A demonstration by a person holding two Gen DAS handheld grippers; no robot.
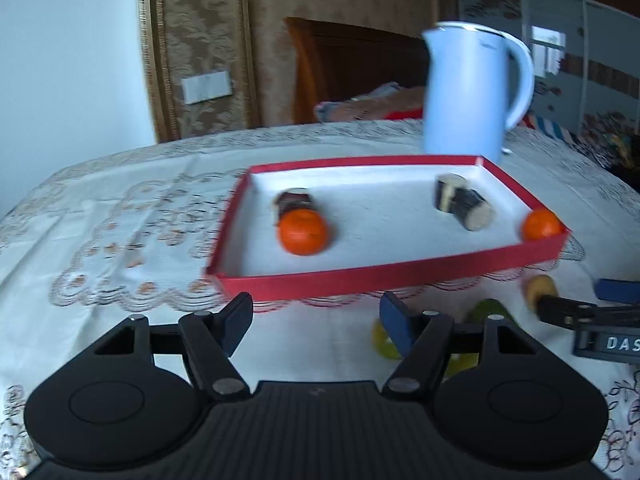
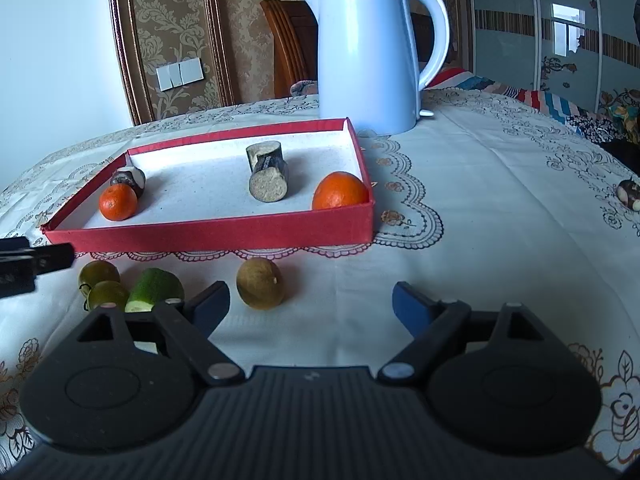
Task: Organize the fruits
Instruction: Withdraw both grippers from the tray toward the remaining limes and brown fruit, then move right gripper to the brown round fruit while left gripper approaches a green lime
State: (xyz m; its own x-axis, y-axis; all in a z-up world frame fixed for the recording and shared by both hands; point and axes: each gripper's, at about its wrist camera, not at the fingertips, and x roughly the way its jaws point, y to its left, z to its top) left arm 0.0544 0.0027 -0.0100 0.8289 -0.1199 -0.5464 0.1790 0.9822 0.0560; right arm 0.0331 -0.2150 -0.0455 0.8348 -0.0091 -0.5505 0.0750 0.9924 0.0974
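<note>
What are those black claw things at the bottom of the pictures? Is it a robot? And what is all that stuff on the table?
No robot: a person holds a pincher tool in each hand, each with a camera looking along its fingers. One picture comes from the left gripper, the other from the right gripper. Both are open and hold nothing. On the tablecloth sits a red tray with two oranges and cut sugarcane pieces. In front of it lie greenish fruits. Behind stands a white kettle.

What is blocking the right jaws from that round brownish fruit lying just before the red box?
Nothing visible: the right gripper is open, the brownish fruit lies just ahead toward its left jaw, only bare tablecloth between.
</note>
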